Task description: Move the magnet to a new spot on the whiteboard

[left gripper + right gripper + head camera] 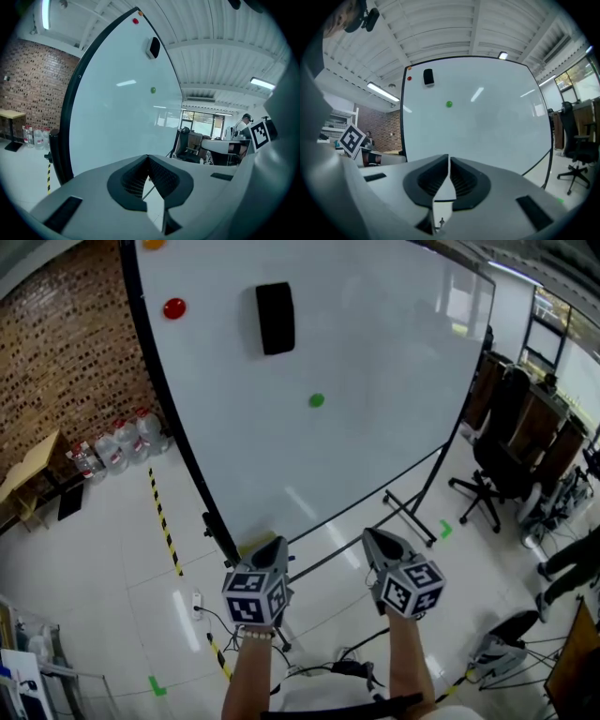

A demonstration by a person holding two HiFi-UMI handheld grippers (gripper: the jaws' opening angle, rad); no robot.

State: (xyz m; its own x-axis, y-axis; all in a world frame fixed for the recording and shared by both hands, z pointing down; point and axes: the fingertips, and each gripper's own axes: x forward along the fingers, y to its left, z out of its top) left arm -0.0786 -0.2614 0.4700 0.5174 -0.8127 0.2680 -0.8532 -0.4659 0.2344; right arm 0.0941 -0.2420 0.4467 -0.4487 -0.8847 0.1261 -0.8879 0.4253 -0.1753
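While both hand-held grippers (279, 541) (369, 534) stand empty, near-shut

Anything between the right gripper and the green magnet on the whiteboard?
Nothing visible. Only open air lies between the right gripper and the green magnet. The black eraser sits above and left of it on the whiteboard, clear of a straight approach.
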